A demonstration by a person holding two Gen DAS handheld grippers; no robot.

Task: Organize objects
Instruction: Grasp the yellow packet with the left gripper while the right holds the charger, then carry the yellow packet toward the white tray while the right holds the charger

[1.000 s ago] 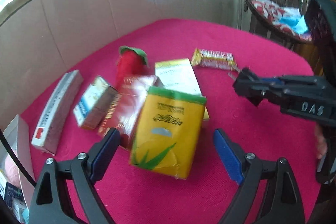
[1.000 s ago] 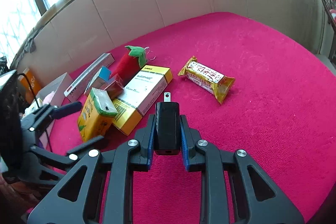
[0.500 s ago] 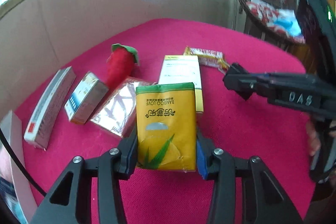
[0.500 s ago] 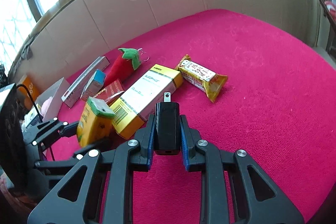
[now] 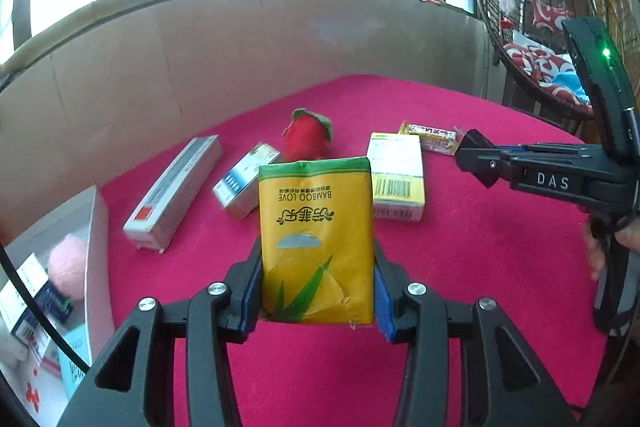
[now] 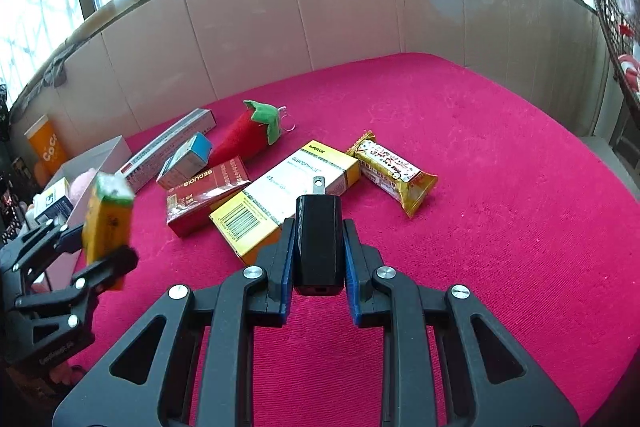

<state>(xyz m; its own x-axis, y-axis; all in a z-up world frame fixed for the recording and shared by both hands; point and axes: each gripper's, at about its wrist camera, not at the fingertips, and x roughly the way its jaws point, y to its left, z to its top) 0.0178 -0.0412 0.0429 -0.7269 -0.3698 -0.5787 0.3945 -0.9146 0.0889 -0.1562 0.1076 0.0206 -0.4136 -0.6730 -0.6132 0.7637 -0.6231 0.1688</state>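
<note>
Two items are in my grip, neither yet put away: my left gripper (image 5: 318, 291) is clamped on the yellow tissue pack (image 5: 316, 239), raised off the red cloth (image 5: 480, 267), and my right gripper (image 6: 319, 259) pinches the black charger (image 6: 319, 239). Beyond, several boxes, a snack bar (image 6: 394, 177) and a plush chili (image 6: 248, 139) lie unsorted; only the right view shows the maroon box (image 6: 206, 193), while the left sees inside the white bin (image 5: 52, 259).

Yellow tissue pack (image 6: 107, 223) motion-blurred; white storage box (image 5: 60, 267) and its contents cropped at left edge.

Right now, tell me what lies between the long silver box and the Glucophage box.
In the right wrist view, a small blue-ended box and a red Sequoia packet lie between the long silver box and the Glucophage box.
</note>
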